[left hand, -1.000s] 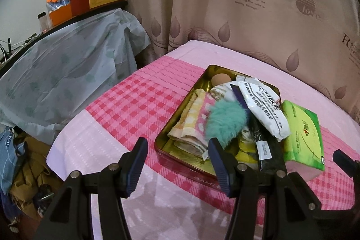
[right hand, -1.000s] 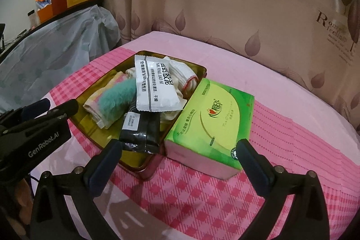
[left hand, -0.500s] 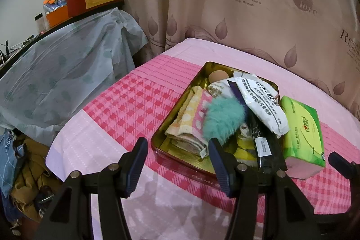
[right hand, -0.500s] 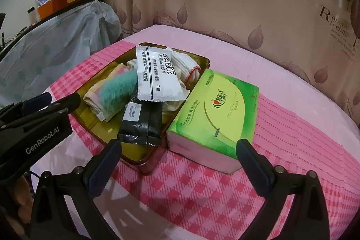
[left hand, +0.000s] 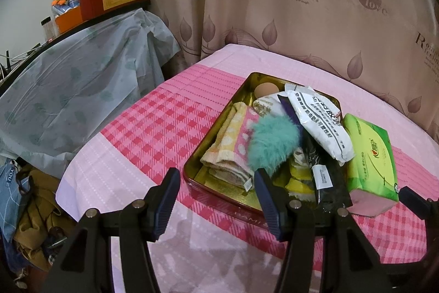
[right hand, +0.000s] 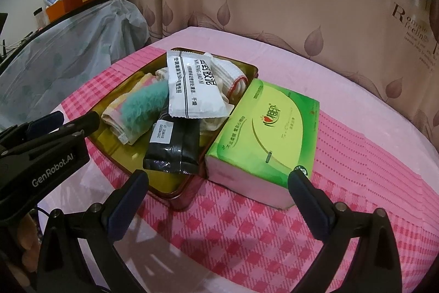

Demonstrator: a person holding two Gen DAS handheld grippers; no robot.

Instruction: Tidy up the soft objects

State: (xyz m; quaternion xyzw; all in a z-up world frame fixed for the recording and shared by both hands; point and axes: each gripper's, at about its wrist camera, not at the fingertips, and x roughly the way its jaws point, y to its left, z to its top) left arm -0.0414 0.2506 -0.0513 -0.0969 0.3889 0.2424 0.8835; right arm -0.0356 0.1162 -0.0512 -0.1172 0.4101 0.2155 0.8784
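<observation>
A gold tin (left hand: 192, 172) sits on the pink checked cloth, holding a folded pastel towel (left hand: 230, 144), a teal fluffy item (left hand: 271, 144), a white packet (left hand: 318, 122), a black packet (left hand: 326, 180) and a peach round sponge (left hand: 264, 89). A green tissue pack (left hand: 370, 155) lies against the tin's right side. My left gripper (left hand: 216, 197) is open and empty, just short of the tin's near rim. My right gripper (right hand: 219, 191) is open and empty, its fingers straddling the tin's corner (right hand: 175, 197) and the tissue pack (right hand: 269, 133). The white packet (right hand: 192, 87) tops the pile.
A plastic-covered shelf unit (left hand: 82, 78) with boxes on top stands to the left, and clothes (left hand: 27, 199) are heaped below it. A leaf-print curtain (left hand: 274, 4) hangs behind the table. The left gripper's body (right hand: 41, 150) is beside the tin in the right wrist view.
The tin and tissue pack have drifted slightly up in both views as the grippers shifted a little. Both grippers stayed open and nothing was grasped.
</observation>
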